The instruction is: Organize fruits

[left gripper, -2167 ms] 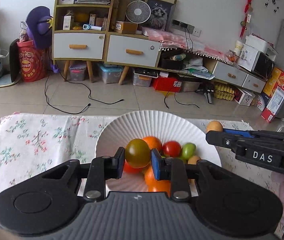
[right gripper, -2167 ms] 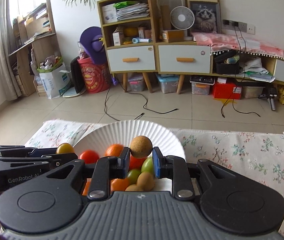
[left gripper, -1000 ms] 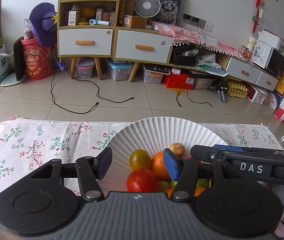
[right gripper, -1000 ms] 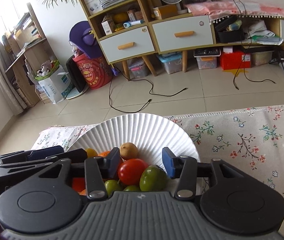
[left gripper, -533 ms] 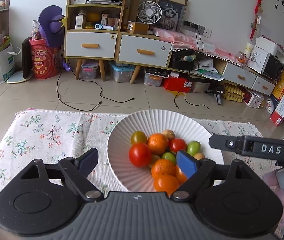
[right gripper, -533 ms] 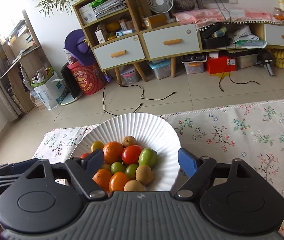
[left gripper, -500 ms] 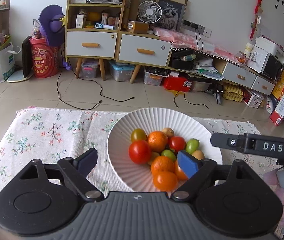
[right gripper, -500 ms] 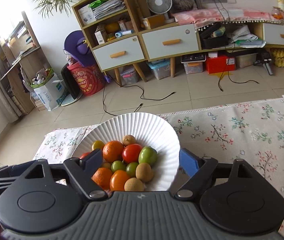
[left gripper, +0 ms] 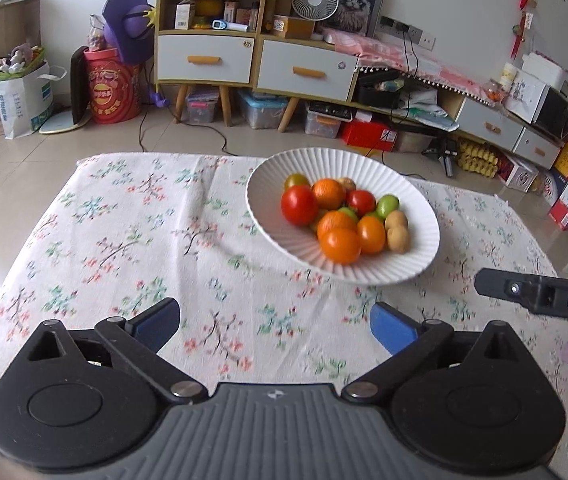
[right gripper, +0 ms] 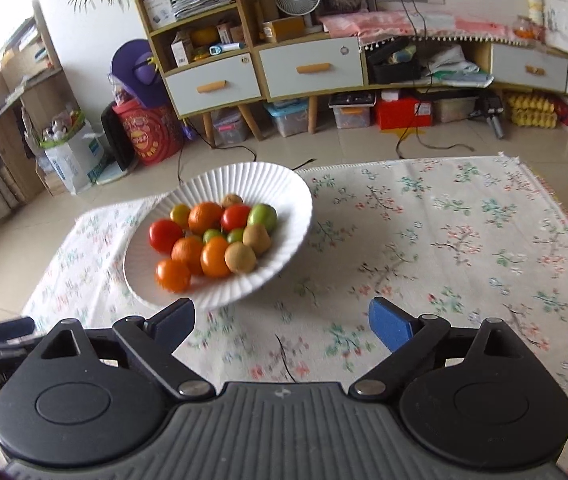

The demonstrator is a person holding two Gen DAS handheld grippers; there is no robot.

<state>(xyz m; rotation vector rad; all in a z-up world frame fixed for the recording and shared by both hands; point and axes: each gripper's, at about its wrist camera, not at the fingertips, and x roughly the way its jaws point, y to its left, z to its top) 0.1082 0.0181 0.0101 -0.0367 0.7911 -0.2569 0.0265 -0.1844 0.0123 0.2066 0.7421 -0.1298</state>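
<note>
The left gripper (left gripper: 274, 326) is shown at the bottom of the left wrist view with its fingers spread wide and nothing held between them. The right gripper (right gripper: 282, 324) is likewise shown with fingers spread and nothing held. The fruits (left gripper: 340, 218) are piled in the white ribbed bowl (left gripper: 416, 256), located right of centre in the left view and left of centre in the right view. The bowl is seated on the floral tablecloth (left gripper: 124, 236).

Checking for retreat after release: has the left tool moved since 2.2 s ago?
Yes. The left tool has backed away from the white bowl, now open over the floral cloth.
</note>
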